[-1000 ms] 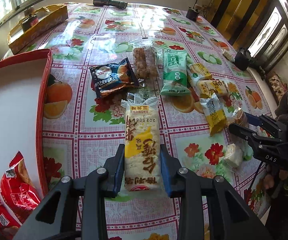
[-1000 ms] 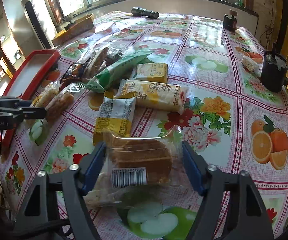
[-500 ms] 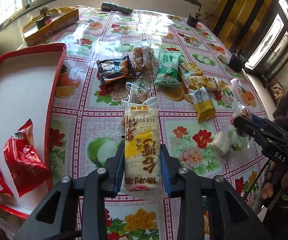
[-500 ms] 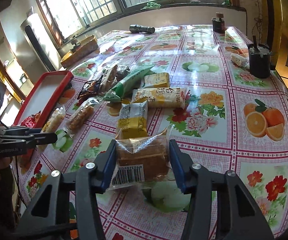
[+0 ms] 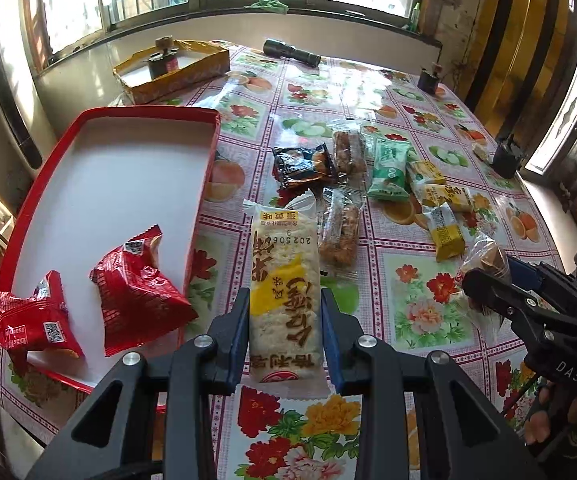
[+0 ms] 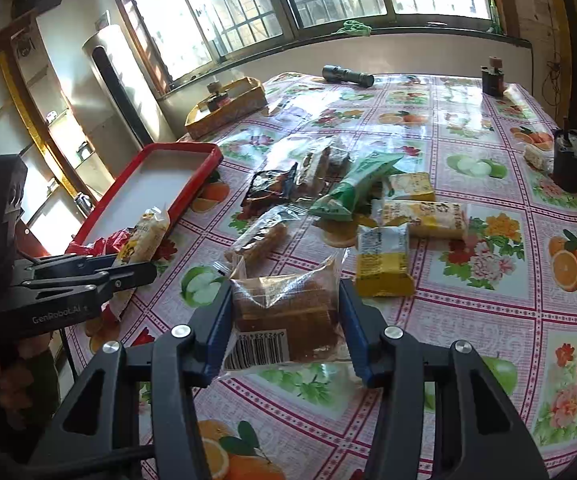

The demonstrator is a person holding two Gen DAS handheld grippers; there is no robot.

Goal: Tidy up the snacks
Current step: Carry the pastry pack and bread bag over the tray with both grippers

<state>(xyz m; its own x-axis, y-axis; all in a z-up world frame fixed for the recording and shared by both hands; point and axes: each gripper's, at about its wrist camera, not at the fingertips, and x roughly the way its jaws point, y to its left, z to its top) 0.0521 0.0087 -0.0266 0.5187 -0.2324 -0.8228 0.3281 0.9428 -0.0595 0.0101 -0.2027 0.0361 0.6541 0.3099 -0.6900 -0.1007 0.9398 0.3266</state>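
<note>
Two red foil snack packs (image 5: 88, 304) lay in red-rimmed white tray (image 5: 108, 184). Your left tongs (image 5: 284, 332) clamped long white-yellow rice-cracker packet (image 5: 284, 280), right tongs (image 6: 286, 320) clamped clear-wrapped brown cake (image 6: 288, 312); several packets remained on floral surface (image 5: 420, 304).

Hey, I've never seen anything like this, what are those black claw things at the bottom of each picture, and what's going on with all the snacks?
Those are not robot arms. A person holds one hand-held gripper in each hand, and each carries a fisheye camera looking along its two fingers, so each picture comes from one of them. The left hand-held gripper is shut on a long rice cracker packet. The right hand-held gripper is shut on a clear-wrapped brown cake. More snack packets, such as a green packet, lie loose on the flowery tablecloth. To the left sits a red tray holding two red packets.
</note>
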